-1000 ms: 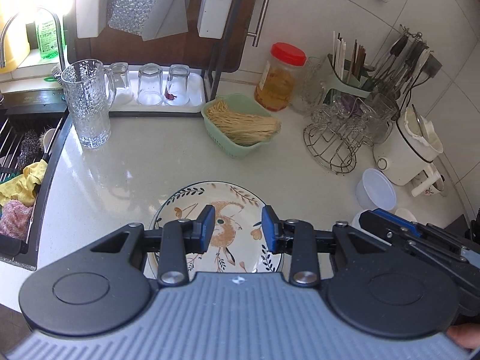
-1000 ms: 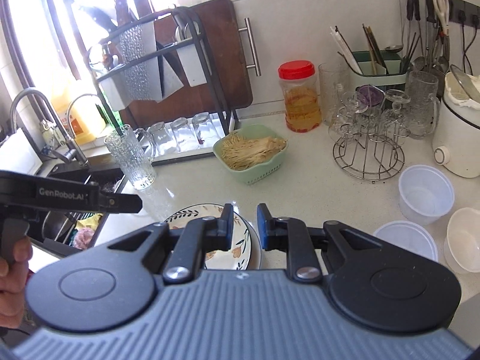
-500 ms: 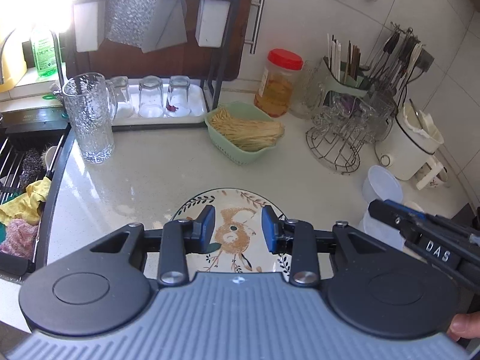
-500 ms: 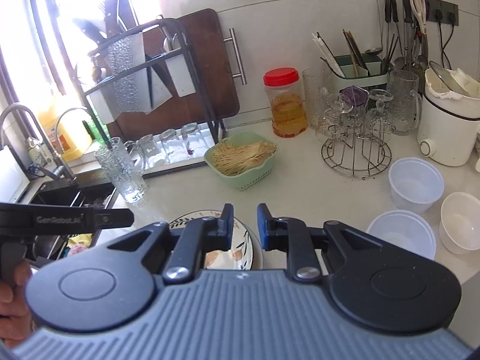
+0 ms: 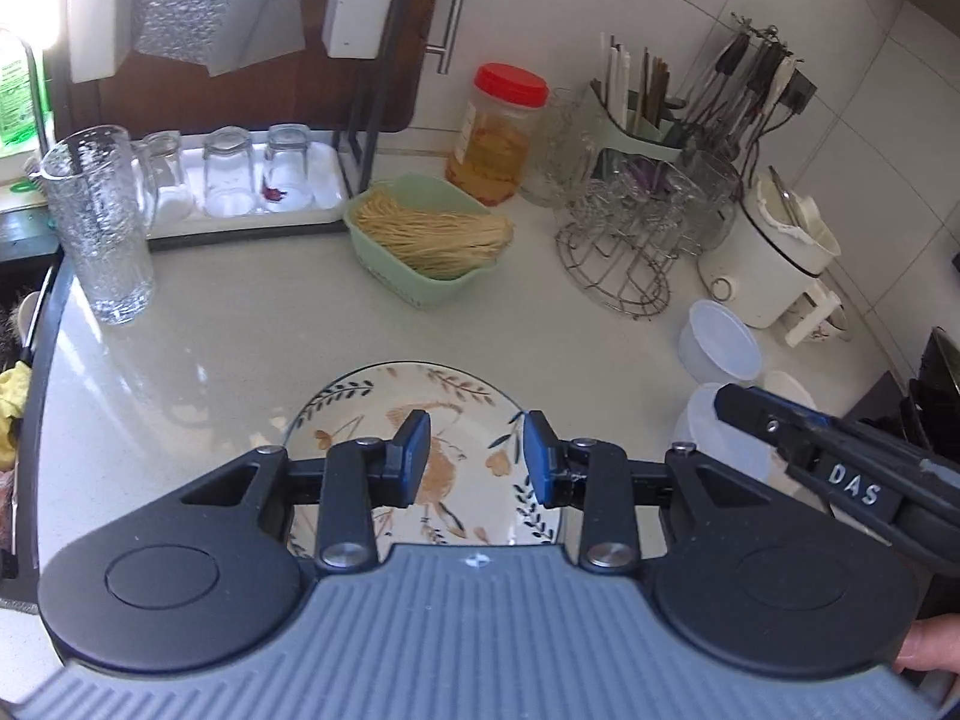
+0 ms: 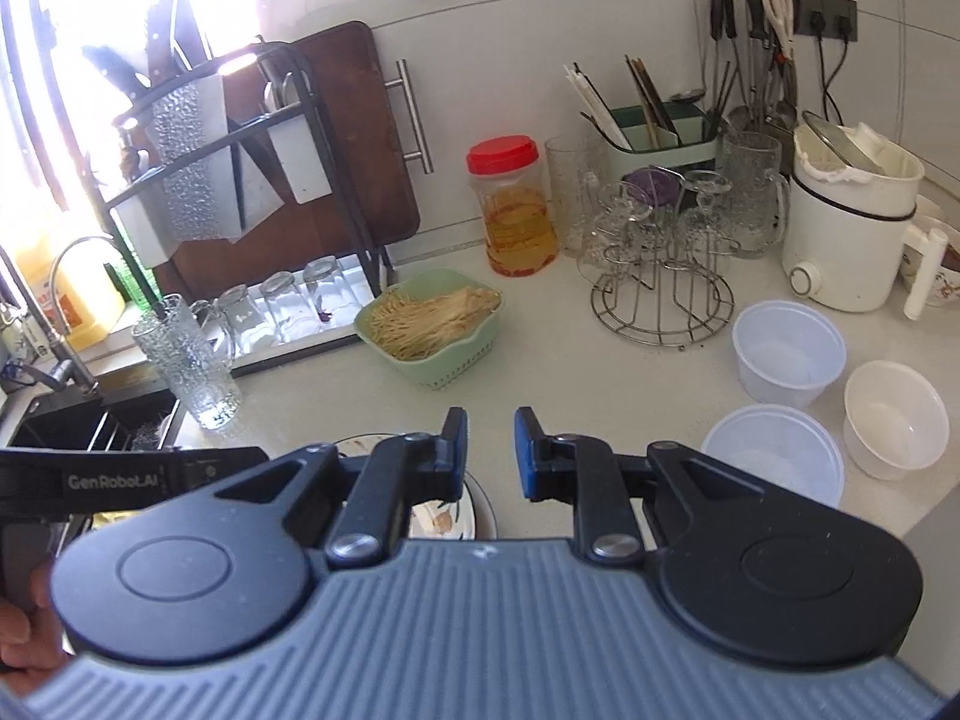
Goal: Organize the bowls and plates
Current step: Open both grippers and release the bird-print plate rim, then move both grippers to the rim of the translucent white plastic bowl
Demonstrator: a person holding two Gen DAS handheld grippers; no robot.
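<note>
A white plate with a leaf and bird pattern (image 5: 420,408) lies on the white counter near the front edge; its edge shows in the right wrist view (image 6: 447,519). My left gripper (image 5: 477,459) is open and empty just above it. My right gripper (image 6: 489,453) is open and empty, above the counter right of the plate. Two clear plastic bowls (image 6: 789,354) (image 6: 774,456) and a white bowl (image 6: 897,417) stand at the right; the bowls also show in the left wrist view (image 5: 720,348).
A green basket of noodles (image 6: 432,330), a tall glass pitcher (image 6: 192,360), a dish rack with glasses (image 6: 288,300), a red-lidded jar (image 6: 516,210), a wire glass stand (image 6: 660,276) and a white cooker (image 6: 852,228) line the back. The sink (image 6: 72,426) is at the left.
Both grippers have drawn back and risen a little, so the view is wider. The plate and bowls have not moved. Both grippers stay open.
</note>
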